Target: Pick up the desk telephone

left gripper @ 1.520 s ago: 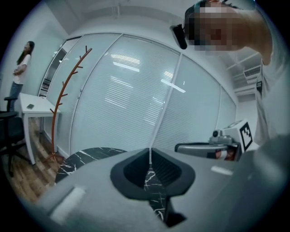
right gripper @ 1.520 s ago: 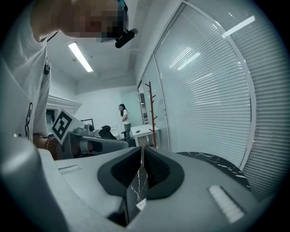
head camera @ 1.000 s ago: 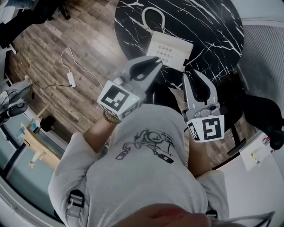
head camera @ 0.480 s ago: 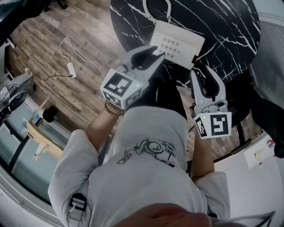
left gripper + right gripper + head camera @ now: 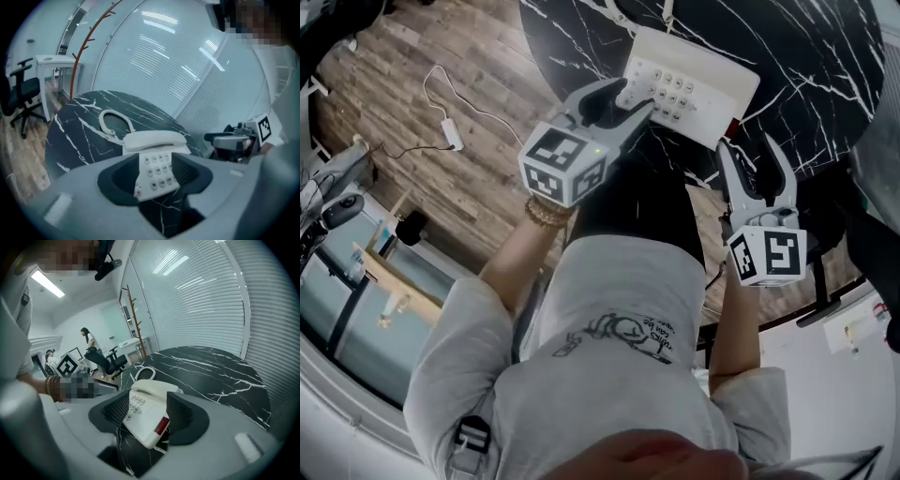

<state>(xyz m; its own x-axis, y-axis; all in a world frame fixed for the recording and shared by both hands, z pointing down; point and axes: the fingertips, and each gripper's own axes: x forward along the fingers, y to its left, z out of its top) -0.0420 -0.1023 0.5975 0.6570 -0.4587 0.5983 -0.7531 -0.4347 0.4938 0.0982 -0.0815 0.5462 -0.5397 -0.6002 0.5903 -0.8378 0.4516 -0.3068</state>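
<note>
The white desk telephone [image 5: 694,84] lies on a round black marble table [image 5: 806,56], handset on its cradle and curly cord [image 5: 110,122] looped behind it. My left gripper [image 5: 630,97] hovers at the phone's near left corner, its jaws opening, nothing pressed between them. My right gripper [image 5: 752,148] is just short of the phone's near right corner, jaws also opening and empty. In the left gripper view the keypad end of the telephone [image 5: 154,159] shows through the gap of the left gripper [image 5: 154,177]. In the right gripper view the telephone [image 5: 147,413] sits ahead of the right gripper [image 5: 145,420].
A wooden floor with a white power adapter and cable [image 5: 450,141] lies left of the table. An office chair [image 5: 23,93], a white desk [image 5: 56,61] and a coat stand [image 5: 89,33] stand beyond. People [image 5: 89,341] are at the far side of the room.
Both grippers have come down towards the table and closer to the telephone. Their jaws stand wider apart than before.
</note>
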